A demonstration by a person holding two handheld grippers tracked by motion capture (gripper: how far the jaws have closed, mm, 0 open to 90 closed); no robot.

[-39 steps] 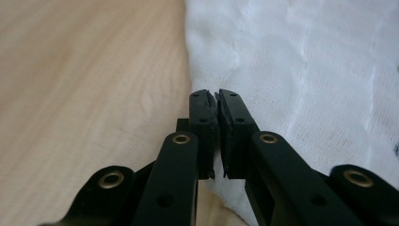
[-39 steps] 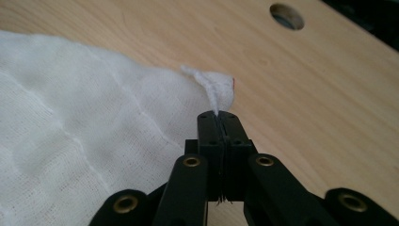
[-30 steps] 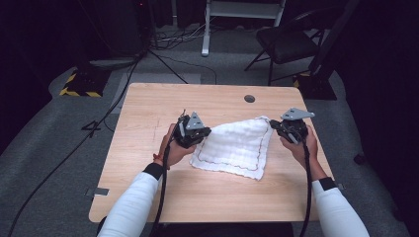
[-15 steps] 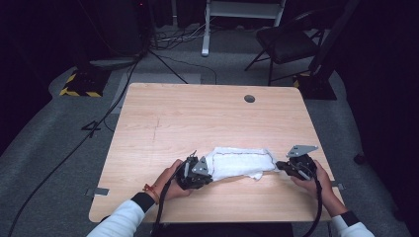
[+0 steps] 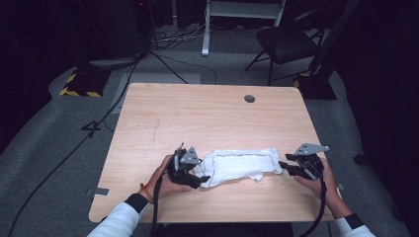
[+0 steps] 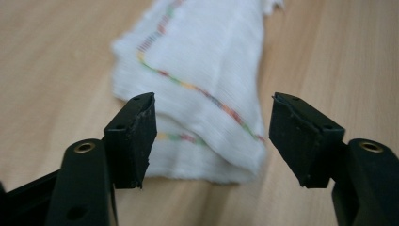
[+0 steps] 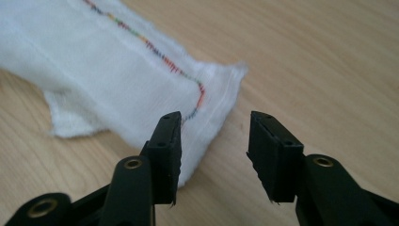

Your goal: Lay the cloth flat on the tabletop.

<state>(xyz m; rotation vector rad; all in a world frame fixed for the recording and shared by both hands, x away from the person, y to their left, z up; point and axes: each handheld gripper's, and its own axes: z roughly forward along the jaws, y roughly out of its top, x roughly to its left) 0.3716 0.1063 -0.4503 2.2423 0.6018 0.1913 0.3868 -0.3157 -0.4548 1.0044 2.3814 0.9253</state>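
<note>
Your left gripper (image 5: 193, 174): jaws parted wide, just been opening, and the near end of the folded white woven cloth with a multicoloured stitched line (image 6: 207, 94) sits between them; pads are off the fabric. In the left gripper view the cloth end lies flat on the light wood-grain table (image 6: 339, 52), with a gap to each black jaw.

Your right gripper (image 5: 292, 167): jaws also apart, just been opening. In the right gripper view the cloth's (image 7: 117, 80) frayed corner lies under and just past one jaw; the other jaw stands over bare table. No grip on the cloth.

High view: the cloth (image 5: 242, 165) is a long folded strip lying crosswise near the front edge of the table (image 5: 207, 113), with one gripper at each end. Your left hand (image 5: 165, 180) wraps the gripper body low, its jaws pointing toward the cloth's left end. Your right hand (image 5: 321, 180) holds its gripper level, jaws pointing left at the cloth's right end. White sleeves (image 5: 118, 219) come in from the bottom edge.

Hard to read: the far end of the cloth is blurred in both gripper views. The left gripper's body covers the cloth's left end in the high view. Both forearms are cut off at the bottom of the frame. I can't tell the number of folded layers.
</note>
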